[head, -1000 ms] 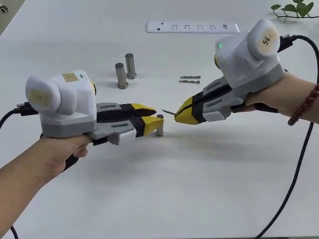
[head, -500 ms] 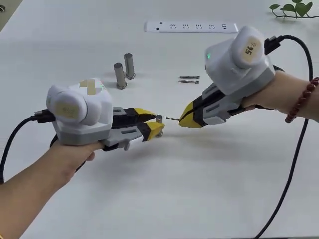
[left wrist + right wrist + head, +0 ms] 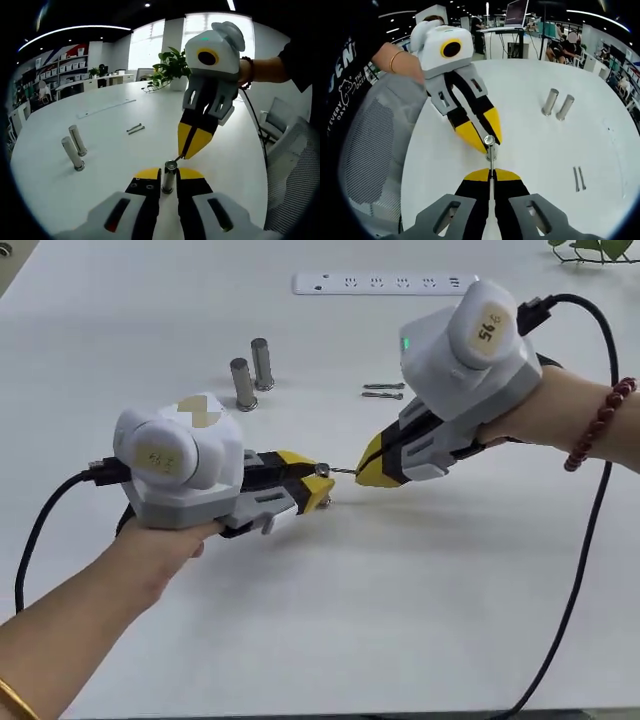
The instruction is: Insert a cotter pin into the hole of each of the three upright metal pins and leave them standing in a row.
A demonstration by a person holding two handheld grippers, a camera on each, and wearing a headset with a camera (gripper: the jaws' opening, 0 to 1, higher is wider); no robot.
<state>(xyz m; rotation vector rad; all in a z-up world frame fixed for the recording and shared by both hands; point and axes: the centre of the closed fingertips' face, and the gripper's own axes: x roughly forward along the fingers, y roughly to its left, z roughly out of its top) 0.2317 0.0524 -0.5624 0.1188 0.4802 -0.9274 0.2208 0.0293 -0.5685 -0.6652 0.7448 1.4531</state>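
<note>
Alignment is being attempted mid-table (image 3: 330,620) — the metal pin (image 3: 169,176) is being clamped upright on the surface by the left gripper (image 3: 316,496), jaws closed on its shaft, presumably so it is being steadied against a sideways push. A cotter pin (image 3: 491,167) is being pinched lengthwise in the closed right gripper (image 3: 368,472), tip being offered at the pin's head; entry cannot be told. Two more metal pins (image 3: 241,385) and the spare cotter pins (image 3: 384,391) are being left well behind — clear of both tools.
</note>
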